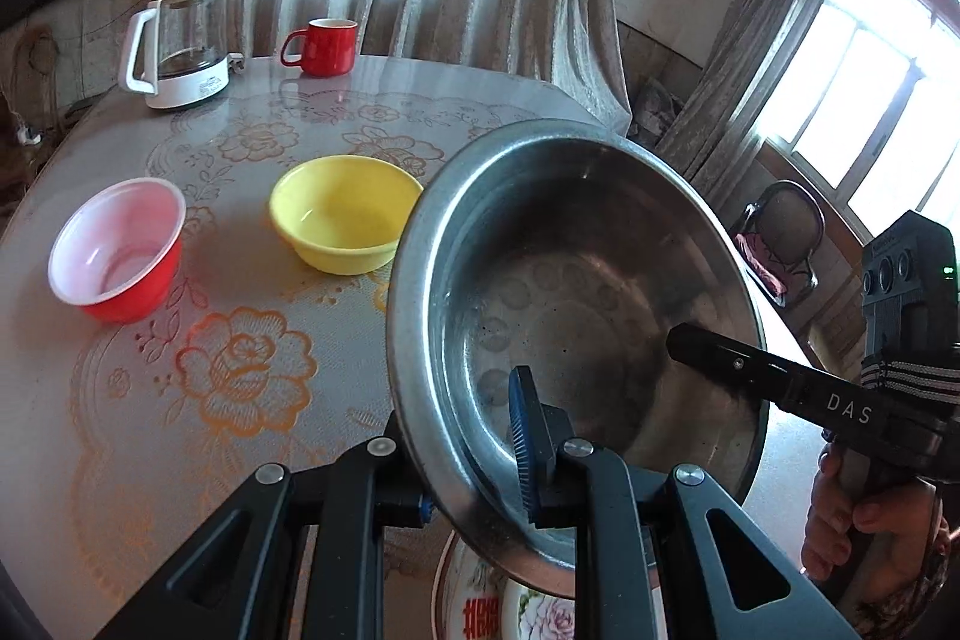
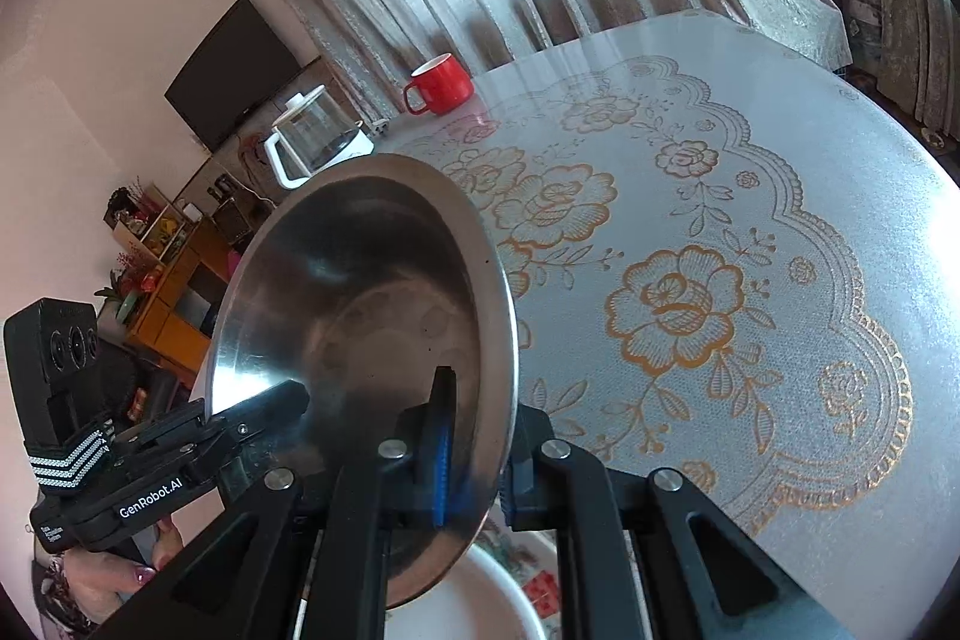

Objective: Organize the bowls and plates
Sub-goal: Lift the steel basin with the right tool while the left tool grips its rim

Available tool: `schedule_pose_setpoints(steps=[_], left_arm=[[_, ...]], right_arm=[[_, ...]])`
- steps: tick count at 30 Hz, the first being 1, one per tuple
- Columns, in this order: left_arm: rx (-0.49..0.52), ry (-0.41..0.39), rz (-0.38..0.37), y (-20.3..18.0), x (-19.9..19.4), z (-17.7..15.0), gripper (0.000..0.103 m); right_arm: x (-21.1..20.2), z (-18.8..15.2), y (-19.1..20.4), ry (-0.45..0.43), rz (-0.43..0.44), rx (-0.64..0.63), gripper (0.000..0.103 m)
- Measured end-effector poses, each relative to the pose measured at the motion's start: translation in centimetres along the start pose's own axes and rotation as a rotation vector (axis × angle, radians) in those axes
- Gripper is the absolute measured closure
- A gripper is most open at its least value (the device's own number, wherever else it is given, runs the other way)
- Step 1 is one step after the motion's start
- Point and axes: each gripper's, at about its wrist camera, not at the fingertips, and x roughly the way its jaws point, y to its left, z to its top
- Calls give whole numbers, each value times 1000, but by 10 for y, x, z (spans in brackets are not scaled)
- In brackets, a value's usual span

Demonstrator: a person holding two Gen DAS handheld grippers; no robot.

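Note:
A wide steel bowl (image 1: 576, 280) (image 2: 360, 304) hangs tilted above the table, held by its rim from two sides. My left gripper (image 1: 474, 466) is shut on the near rim, its blue pad inside the bowl and the other finger hidden behind the wall. My right gripper (image 2: 480, 466) is shut on the opposite rim, one finger inside, one outside. Each gripper also shows in the other's view: the right gripper (image 1: 690, 340) and the left gripper (image 2: 294, 394). A yellow bowl (image 1: 345, 214) and a red bowl with a white inside (image 1: 117, 250) stand on the table to the left.
A flowered plate (image 1: 480, 604) (image 2: 528, 562) lies under the steel bowl at the table's (image 2: 750, 172) near edge. A red mug (image 1: 324, 46) (image 2: 441, 85) and a glass kettle (image 1: 180, 46) (image 2: 318, 142) stand at the far edge. A chair (image 1: 780, 238) is beyond the table.

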Motion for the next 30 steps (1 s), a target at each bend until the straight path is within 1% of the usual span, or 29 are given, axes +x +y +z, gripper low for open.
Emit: schedule_pose_setpoints(steps=[3,12,16,22,30], left_arm=[[-32,-18,5,12,-17,-10,83],[-116,-66,55,45,-70,-45,83],[-139,-73,101,58,-88,-64,83],[-194,-65,141,84,-101,-89,83],[-260,-37,176,112,-106,-115,83]], right_arm=[[-2,-7,16,11,24,-17,92],[0,-33,68,62,117,-61,92],[9,-47,91,101,149,-77,92],[26,-70,120,160,183,-105,92],[47,-95,151,243,183,-163,90]])
